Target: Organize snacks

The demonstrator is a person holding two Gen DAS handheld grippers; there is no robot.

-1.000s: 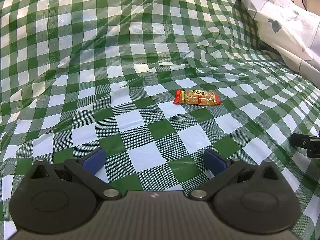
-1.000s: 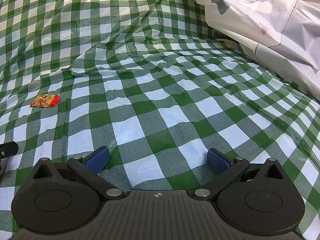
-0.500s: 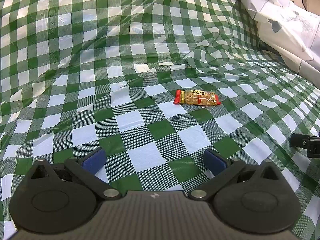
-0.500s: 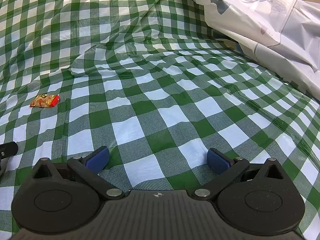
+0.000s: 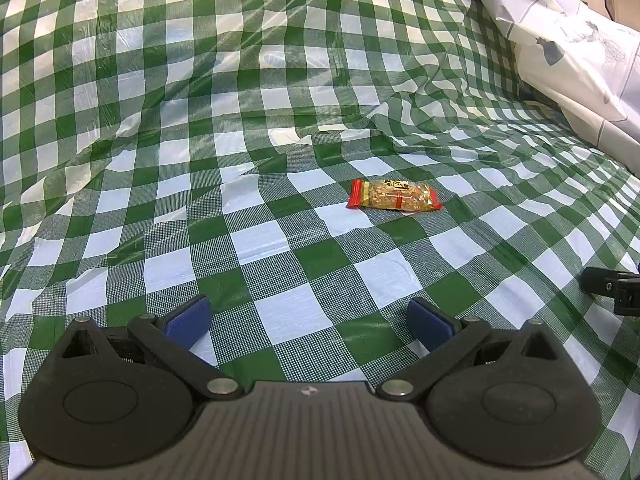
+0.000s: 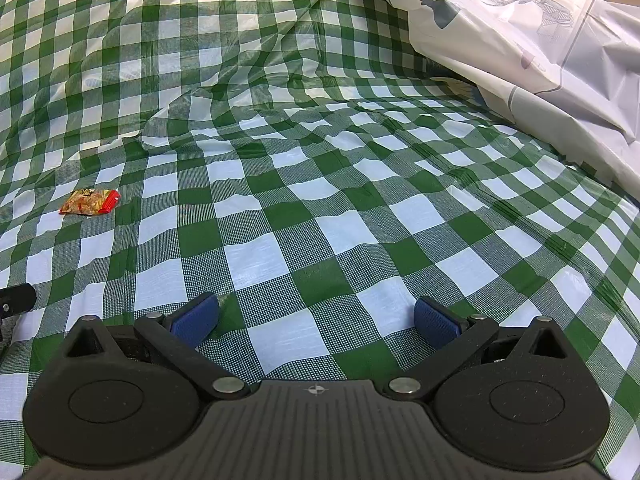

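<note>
No change over the last second: both grippers, left (image 5: 308, 318) and right (image 6: 316, 320), idle with jaws apart, snack (image 5: 394, 195) untouched ahead of left; pickup not begun.

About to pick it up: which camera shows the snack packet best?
Left wrist view: the snack packet lies ahead, slightly right, its clear middle and red ends legible. In the right wrist view it is small, at the far left.
</note>
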